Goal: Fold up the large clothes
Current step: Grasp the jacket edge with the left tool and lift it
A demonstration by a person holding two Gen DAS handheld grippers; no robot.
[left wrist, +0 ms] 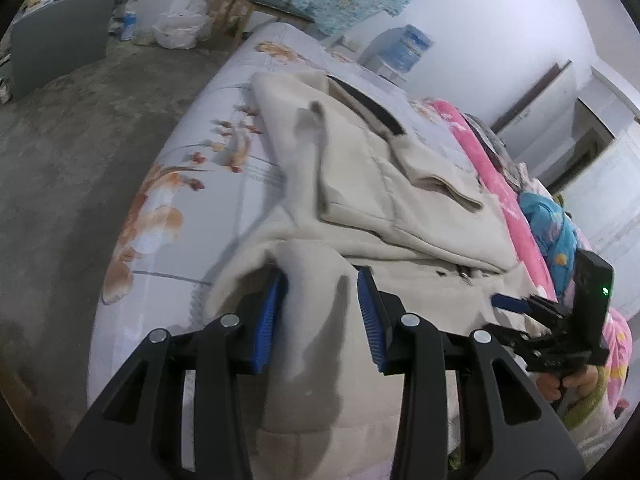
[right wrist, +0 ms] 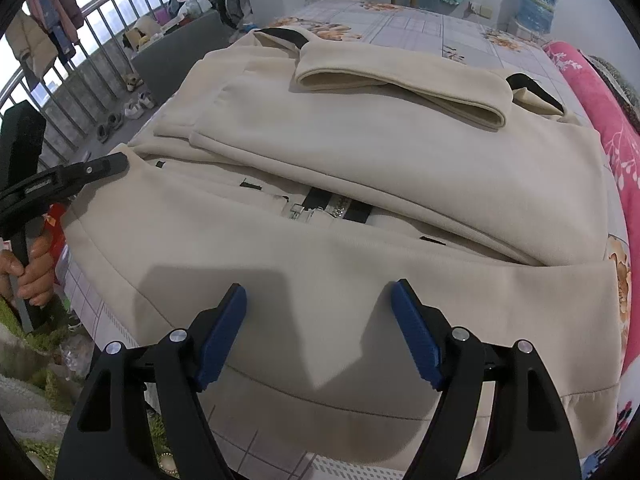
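1. Left wrist view: the left gripper (left wrist: pixel 322 312) had its jaws partly closed on a raised fold of the cream jacket (left wrist: pixel 384 184), with cloth filling the gap between the blue pads (left wrist: pixel 269 320).
2. Right wrist view: the right gripper (right wrist: pixel 318 328) stood with its jaws wide apart, nothing between them, hovering over the jacket's hem near the bed's near edge; contact with the cloth could not be told.
3. A hand (right wrist: pixel 34 272) gripped the left gripper's handle at the bed's left edge.
4. The bed sheet (right wrist: pixel 420 24), grey with orange flowers, carried the jacket; a pink blanket (right wrist: pixel 604 120) lay along the right edge.
5. The jacket lay spread across the bed with a sleeve (right wrist: pixel 400 88) folded over its upper part and its zipper (right wrist: pixel 320 210) showing in the middle, beyond the right gripper's jaws.
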